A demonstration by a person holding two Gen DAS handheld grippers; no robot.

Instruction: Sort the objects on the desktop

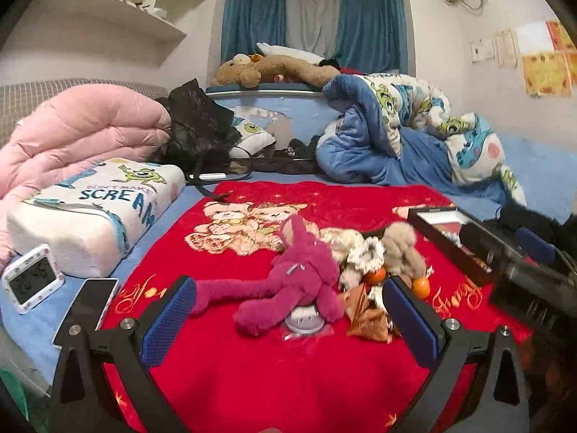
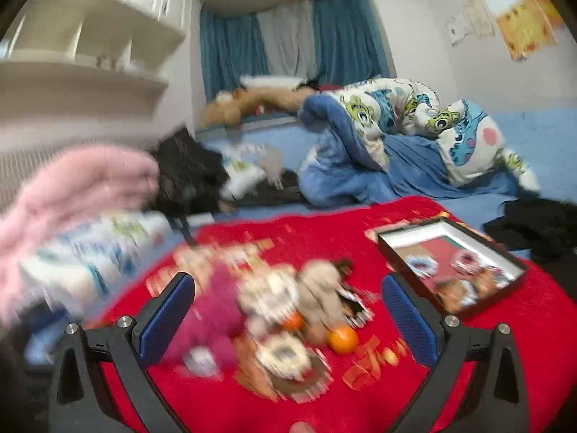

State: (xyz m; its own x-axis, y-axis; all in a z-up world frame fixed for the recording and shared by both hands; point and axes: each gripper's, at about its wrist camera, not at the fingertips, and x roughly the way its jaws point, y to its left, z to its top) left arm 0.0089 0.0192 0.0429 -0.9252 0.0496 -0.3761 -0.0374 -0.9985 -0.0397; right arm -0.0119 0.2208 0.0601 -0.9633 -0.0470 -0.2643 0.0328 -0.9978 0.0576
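A magenta plush rabbit [image 1: 295, 281] lies on the red blanket [image 1: 288, 379], partly over a round white object [image 1: 304, 321]. Beside it are a beige plush [image 1: 400, 249], a black-and-white scrunchie [image 1: 364, 252], two oranges [image 1: 420, 287] and a brown wrapper [image 1: 368, 315]. A dark box [image 1: 450, 238] stands at the right. My left gripper [image 1: 288, 314] is open, with the rabbit lying beyond its jaws. My right gripper [image 2: 288, 310] is open above the same blurred pile, with an orange [image 2: 342, 339] and the open box [image 2: 450, 263] in view. The right gripper also shows at the edge of the left wrist view [image 1: 519, 263].
A digital clock [image 1: 30, 278] and a phone [image 1: 88, 306] lie at the left by a white pillow [image 1: 97, 213]. A pink duvet [image 1: 79, 133], black bag [image 1: 198, 126] and blue quilt [image 1: 396, 133] lie behind. Black cloth [image 2: 537, 227] lies right of the box.
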